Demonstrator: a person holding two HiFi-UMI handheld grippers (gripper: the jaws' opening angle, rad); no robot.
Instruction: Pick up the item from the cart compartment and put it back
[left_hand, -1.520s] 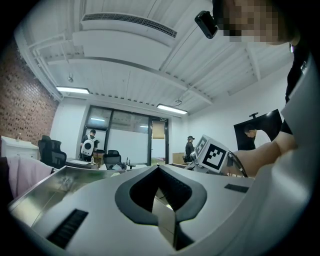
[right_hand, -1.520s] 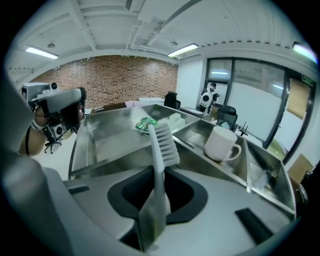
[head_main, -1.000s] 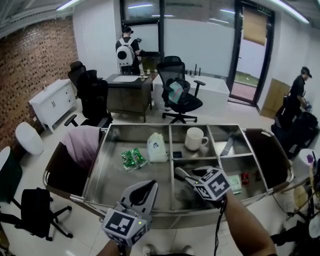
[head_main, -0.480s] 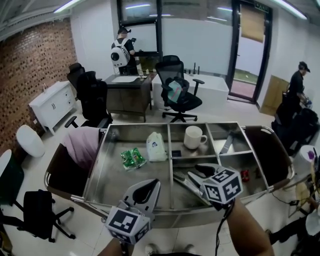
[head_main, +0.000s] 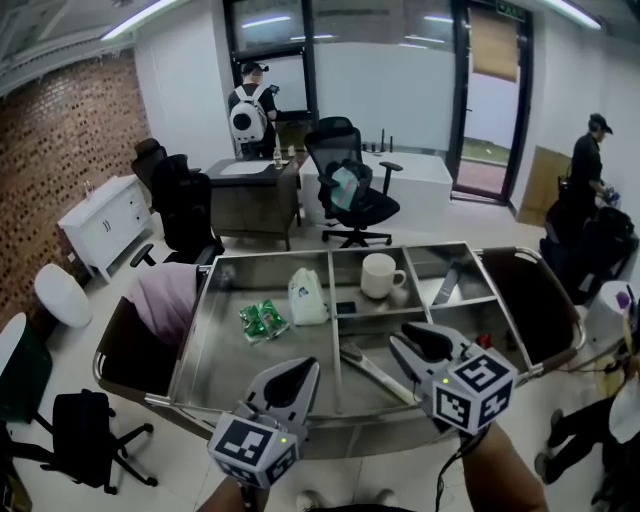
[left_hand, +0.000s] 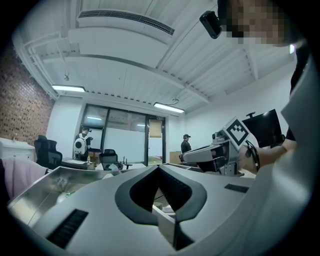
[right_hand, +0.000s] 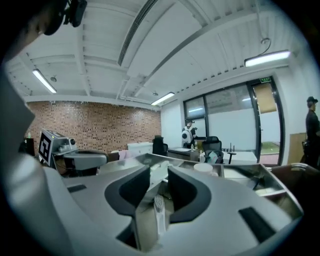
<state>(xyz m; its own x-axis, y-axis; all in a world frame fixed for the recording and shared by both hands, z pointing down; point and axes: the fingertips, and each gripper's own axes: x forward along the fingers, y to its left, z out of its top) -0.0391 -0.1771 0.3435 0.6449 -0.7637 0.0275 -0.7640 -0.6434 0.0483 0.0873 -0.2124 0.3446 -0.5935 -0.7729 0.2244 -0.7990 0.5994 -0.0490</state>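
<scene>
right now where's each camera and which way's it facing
Head view: on the person's head, steeply down at cart; left gripper, right gripper, forearms show.
Left gripper view: on left gripper, looking across cart; shut jaws show.
Right gripper view: on right gripper, facing cart; closing jaws, slim tool in gap, ungripped.
Head, right gripper views share the mug.

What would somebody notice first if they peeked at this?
A big shiny metal cart fills the middle, with a white mug at its back and a green packet on its left side. Two grey grippers poke in from below. The left gripper is shut and empty, and the right gripper is closing on nothing, just above a brush lying in the cart.
</scene>
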